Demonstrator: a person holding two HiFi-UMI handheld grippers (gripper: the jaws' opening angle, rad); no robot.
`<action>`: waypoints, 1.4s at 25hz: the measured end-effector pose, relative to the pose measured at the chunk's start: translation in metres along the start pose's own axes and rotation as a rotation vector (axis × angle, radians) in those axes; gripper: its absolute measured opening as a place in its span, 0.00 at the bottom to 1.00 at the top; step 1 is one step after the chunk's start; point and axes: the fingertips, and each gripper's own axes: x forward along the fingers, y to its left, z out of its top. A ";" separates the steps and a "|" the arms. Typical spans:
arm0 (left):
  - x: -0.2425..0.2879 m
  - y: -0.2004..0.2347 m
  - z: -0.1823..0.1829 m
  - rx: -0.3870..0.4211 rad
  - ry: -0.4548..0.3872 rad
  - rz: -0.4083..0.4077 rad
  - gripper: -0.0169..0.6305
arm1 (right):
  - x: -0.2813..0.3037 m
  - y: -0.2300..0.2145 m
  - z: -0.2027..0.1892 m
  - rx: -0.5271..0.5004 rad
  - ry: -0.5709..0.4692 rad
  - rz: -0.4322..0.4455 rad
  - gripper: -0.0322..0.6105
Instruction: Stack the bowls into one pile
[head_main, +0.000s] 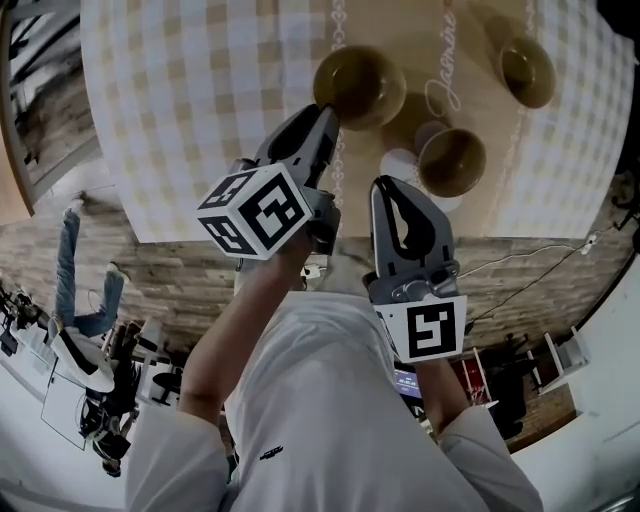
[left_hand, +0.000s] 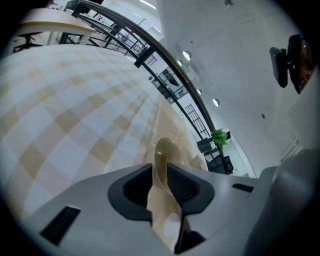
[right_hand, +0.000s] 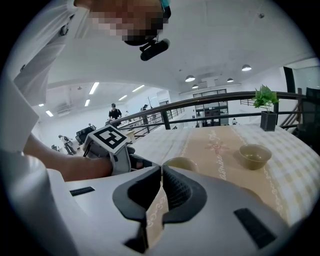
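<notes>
Three olive-tan bowls stand on the tan runner of a checked tablecloth (head_main: 200, 100). The nearest-left bowl (head_main: 360, 87) has its near rim between the jaws of my left gripper (head_main: 328, 112). In the left gripper view that rim (left_hand: 164, 150) stands edge-on, filling the gap of the left gripper (left_hand: 160, 167), with both pads against it. My right gripper (head_main: 392, 185) sits just short of the middle bowl (head_main: 452, 160), jaws shut and holding nothing; its own view shows the right gripper (right_hand: 162, 169) with only a thin slit. The third bowl (head_main: 527, 70) stands apart at the far right, and that far bowl (right_hand: 255, 155) appears again here.
The table's near edge runs right under both grippers, with wooden floor below it. A dark railing (right_hand: 225, 97) and a potted plant (right_hand: 265, 97) stand beyond the far side. The left gripper's marker cube (right_hand: 107, 140) and forearm lie close to the left of the right gripper.
</notes>
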 end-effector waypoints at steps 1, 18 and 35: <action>0.003 0.001 -0.001 -0.005 0.004 0.007 0.18 | 0.000 -0.002 -0.001 0.005 0.003 -0.002 0.11; 0.001 -0.008 0.007 0.005 -0.022 0.043 0.06 | -0.008 -0.017 0.010 0.074 -0.040 -0.045 0.11; -0.026 -0.073 -0.035 0.137 0.121 -0.053 0.06 | -0.052 -0.022 0.035 0.099 -0.110 -0.120 0.11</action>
